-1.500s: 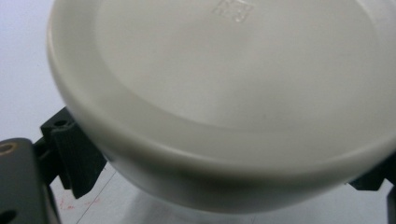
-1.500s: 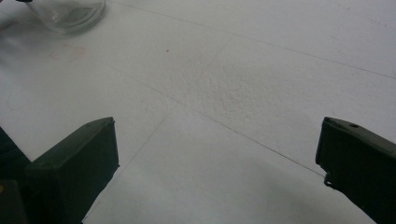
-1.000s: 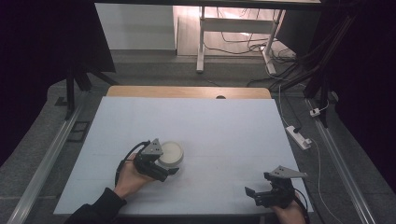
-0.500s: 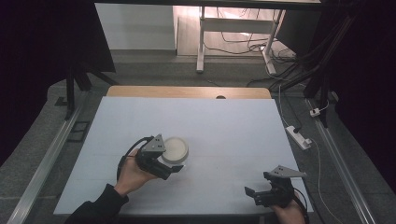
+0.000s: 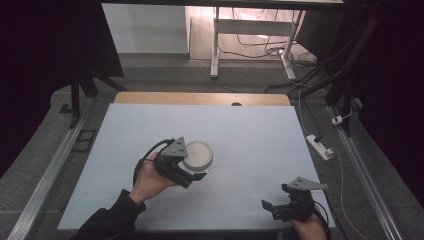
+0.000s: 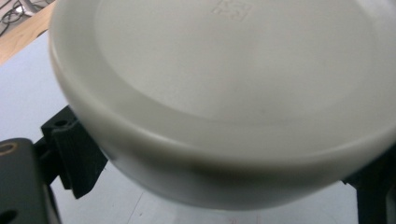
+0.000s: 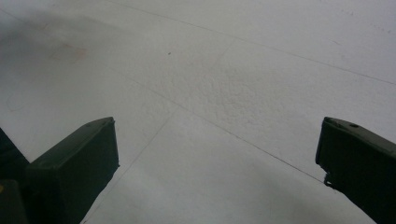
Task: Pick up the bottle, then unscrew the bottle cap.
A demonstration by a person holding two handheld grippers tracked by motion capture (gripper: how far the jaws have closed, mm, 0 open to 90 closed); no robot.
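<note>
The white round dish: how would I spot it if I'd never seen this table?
Start at the pale table. Left of its middle, the left hand-held gripper grips a round white dish. It is the one round, pale thing there; the grippers are black and angular.

Left hand-held gripper (image 5: 192,172) carried white bowl (image 5: 197,154) slightly rightward and forward across table (image 5: 250,135).

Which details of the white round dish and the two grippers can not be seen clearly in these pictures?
- White round dish: left gripper view, too close and blurred; the square mark near the top edge is unreadable; edges cut off its rim.
- Left gripper: high view, the hand and its grey plate hide the jaws' contact.
- Right gripper: high view, small and dark against the white table.
</note>
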